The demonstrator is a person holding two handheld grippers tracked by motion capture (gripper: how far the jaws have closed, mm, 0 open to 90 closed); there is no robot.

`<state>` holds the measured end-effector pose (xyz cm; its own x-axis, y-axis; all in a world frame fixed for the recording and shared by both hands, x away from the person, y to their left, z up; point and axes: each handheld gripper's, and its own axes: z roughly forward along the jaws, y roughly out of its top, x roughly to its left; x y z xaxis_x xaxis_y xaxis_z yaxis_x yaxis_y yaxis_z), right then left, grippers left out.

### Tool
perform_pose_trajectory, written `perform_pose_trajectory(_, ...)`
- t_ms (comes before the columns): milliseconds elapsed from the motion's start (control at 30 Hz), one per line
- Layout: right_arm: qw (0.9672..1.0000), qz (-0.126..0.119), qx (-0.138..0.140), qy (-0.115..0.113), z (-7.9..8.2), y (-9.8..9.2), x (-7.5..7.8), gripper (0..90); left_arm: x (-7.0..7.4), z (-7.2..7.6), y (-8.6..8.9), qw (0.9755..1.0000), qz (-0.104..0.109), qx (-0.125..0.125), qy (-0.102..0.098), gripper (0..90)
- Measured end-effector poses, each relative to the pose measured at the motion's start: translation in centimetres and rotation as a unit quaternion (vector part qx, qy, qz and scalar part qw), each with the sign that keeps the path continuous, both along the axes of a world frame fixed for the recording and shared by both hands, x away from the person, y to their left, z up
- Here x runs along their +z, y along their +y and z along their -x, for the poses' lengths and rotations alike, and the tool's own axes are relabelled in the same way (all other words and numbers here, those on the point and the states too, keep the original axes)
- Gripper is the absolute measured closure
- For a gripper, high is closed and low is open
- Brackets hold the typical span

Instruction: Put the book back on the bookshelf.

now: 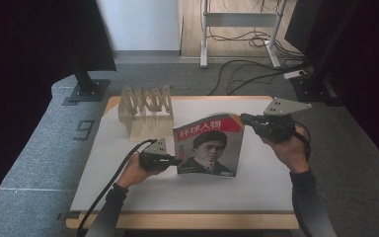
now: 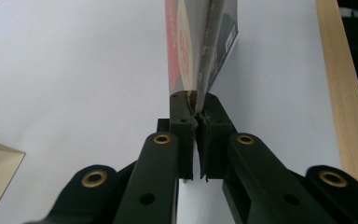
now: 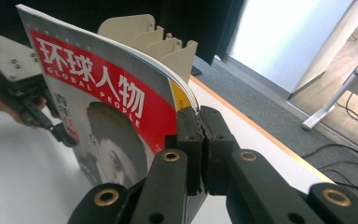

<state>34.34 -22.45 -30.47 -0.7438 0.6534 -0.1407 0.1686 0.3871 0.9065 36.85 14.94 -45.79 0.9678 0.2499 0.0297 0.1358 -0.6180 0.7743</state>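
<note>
Magazine (image 1: 209,145) held upright off the table (image 1: 128,168), both grippers clamped on it: left gripper (image 1: 173,160) low edge, right gripper (image 1: 246,118) top corner. Two-point grip likely keeps it from flopping en route to the rack (image 1: 145,106).

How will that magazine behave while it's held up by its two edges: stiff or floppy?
Probably floppy: the magazine already bows between the left gripper and right gripper. Its glossy cover may slip. Thin for its height, it would likely tip over if released upright.

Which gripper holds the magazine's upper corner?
The right gripper, clamped at the magazine's upper right corner; the left gripper grips its lower left edge.
</note>
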Motion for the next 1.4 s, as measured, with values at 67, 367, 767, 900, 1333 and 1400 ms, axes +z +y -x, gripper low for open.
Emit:
perform_pose_trajectory(67,1.0,0.002,0.003,-0.003,0.5,-0.1,0.0,86.4,0.1,0.1,-0.1,0.9999,-0.008,-0.007,-0.007,84.2)
perform_pose_trajectory(367,0.9999,-0.001,0.012,-0.008,1.8,-0.5,-0.3,86.3,3.9,0.3,-1.2,0.9991,0.022,-0.004,-0.036,74.7)
perform_pose_trajectory(767,0.9999,-0.001,0.014,-0.008,1.8,-0.5,-0.3,86.1,8.5,-0.4,-2.5,0.9992,0.029,0.005,-0.029,69.4)
perform_pose_trajectory(900,0.9999,-0.002,0.014,-0.007,1.8,-0.5,-0.3,86.0,9.4,-0.9,-2.8,0.999,0.043,0.009,-0.013,69.5)
perform_pose_trajectory(1333,1.0,0.009,-0.002,0.003,1.6,-0.9,-1.0,74.4,9.4,-1.2,-3.2,0.9984,0.052,0.016,-0.015,86.2)
perform_pose_trajectory(1400,0.9999,0.009,-0.006,0.009,1.5,-1.2,-1.6,67.8,9.3,-1.2,-3.2,0.9983,0.053,0.02,-0.017,86.4)
